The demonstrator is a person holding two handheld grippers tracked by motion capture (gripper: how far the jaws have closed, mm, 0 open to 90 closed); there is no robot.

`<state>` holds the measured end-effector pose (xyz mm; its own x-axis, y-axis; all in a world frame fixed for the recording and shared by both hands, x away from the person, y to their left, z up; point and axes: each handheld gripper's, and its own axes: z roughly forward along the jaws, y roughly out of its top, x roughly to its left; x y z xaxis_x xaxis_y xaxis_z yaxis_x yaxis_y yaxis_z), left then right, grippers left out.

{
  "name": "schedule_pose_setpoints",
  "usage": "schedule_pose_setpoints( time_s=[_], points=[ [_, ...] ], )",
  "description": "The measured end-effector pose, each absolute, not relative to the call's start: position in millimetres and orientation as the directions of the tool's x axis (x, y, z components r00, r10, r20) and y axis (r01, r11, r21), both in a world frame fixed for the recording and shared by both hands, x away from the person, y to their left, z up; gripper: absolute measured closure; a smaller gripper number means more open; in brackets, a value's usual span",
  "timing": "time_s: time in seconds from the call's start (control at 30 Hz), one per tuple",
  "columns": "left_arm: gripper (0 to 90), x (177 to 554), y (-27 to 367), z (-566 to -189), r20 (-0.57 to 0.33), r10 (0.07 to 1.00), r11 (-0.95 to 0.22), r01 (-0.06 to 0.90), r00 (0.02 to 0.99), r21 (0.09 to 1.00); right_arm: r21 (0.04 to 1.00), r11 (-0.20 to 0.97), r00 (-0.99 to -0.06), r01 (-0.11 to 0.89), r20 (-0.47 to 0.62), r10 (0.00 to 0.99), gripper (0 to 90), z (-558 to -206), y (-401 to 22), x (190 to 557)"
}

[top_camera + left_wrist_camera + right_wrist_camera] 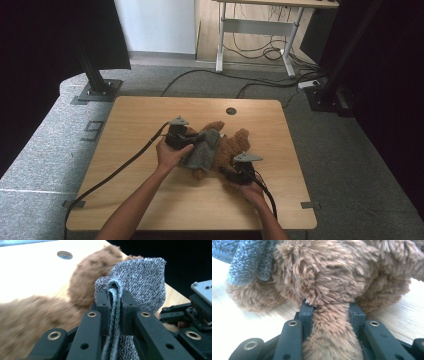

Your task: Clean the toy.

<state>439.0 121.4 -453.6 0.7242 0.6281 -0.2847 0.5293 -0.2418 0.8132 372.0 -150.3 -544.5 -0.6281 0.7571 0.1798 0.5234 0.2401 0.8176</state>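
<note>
Mid-dressing: the left gripper (pixel 113 293) had its jaws clamped on the grey knit garment's (pixel 142 277) hem, the right gripper (pixel 331 308) pinched the teddy bear's (pixel 230 146) limb at counter centre; next, tug cloth toward three o'clock

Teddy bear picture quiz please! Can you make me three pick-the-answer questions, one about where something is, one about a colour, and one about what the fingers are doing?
1. Where does the teddy bear lie?
A. on the floor
B. on the wooden table
C. on a chair

2. What colour is the knitted garment?
A. grey
B. red
C. yellow

3. What are the left gripper fingers doing?
A. standing wide open
B. pinching the bear's ear
C. clamped on the garment's edge

Answers:
B, the bear rests on the tabletop.
A, its knit is speckled grey.
C, the folded hem is squeezed between both fingers.
</note>
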Motion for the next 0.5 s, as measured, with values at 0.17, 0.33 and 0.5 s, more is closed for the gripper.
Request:
schedule_pose_setpoints(
  time_s=[0.17,0.33,0.5],
  points=[
    [79.9,428.9,142.4,-456.2,-0.326,0.607,-0.196,0.534,0.725,0.822,0.817,0.235,-0.626,0.527,0.186,0.757,64.7,-544.8,-150.7,372.2],
    [79.9,410.1,142.6,-456.1,-0.341,0.549,-0.204,0.518,0.763,0.830,0.815,0.225,-0.622,0.534,0.199,0.757,64.7,-545.0,-151.6,372.9],
    [79.9,397.5,130.7,-470.4,-0.337,0.523,-0.276,0.529,0.783,0.803,0.816,0.224,-0.621,0.534,0.199,0.758,64.7,-545.0,-151.8,372.8]
  ],
)
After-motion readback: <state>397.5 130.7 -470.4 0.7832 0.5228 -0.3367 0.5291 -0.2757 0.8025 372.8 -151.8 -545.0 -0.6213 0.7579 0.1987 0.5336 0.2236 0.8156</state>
